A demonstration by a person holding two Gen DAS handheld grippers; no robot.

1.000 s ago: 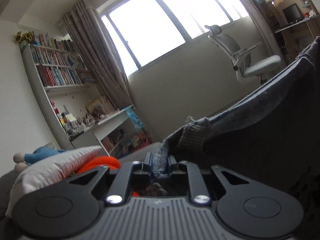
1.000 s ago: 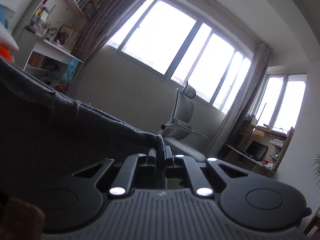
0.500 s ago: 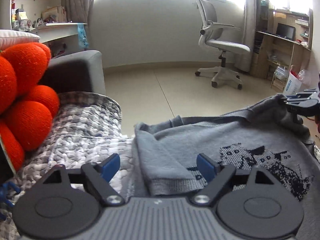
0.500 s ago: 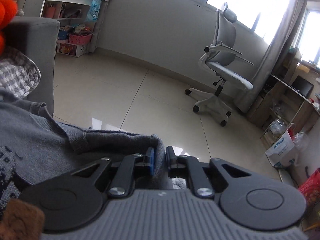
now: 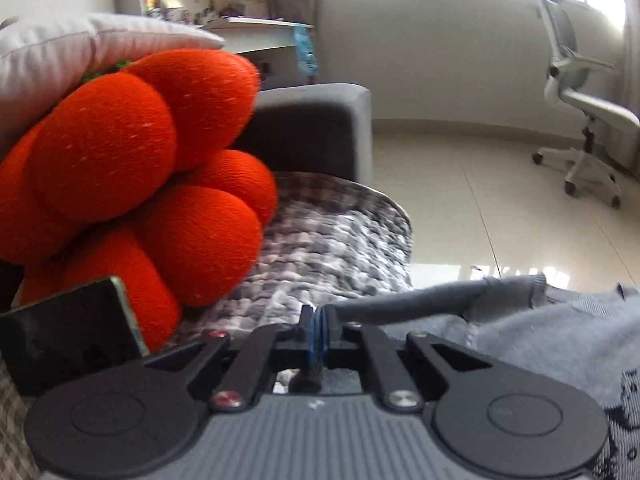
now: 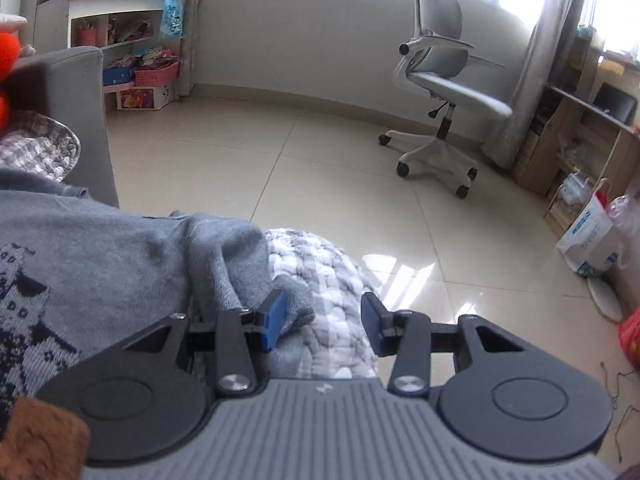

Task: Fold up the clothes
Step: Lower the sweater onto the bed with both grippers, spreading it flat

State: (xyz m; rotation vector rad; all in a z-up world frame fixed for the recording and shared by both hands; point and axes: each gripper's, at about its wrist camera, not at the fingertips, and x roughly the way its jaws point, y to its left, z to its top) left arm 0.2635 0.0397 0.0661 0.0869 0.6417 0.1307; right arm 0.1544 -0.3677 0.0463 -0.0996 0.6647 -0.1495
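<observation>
A grey knitted sweater [image 6: 120,256] with a dark pattern lies spread on a grey-white woven blanket [image 6: 320,280] on the sofa. In the left wrist view the sweater [image 5: 540,344] lies to the right, its edge running toward my left gripper [image 5: 318,320], which is shut with its blue pads together; no cloth shows between them. My right gripper [image 6: 320,316] is open over the blanket, its left pad touching the sweater's right corner.
An orange plush cushion [image 5: 140,184] and a white pillow [image 5: 80,56] sit close on the left, with a dark flat object [image 5: 68,344] leaning there. The grey sofa arm [image 5: 312,128] is beyond. Tiled floor, an office chair [image 6: 440,80] and a white bag [image 6: 592,240] lie ahead.
The sweater went from being held up to lying on the sofa. The right gripper has opened and let go of the sweater. The left gripper opened, then shut and moved left toward the cushion.
</observation>
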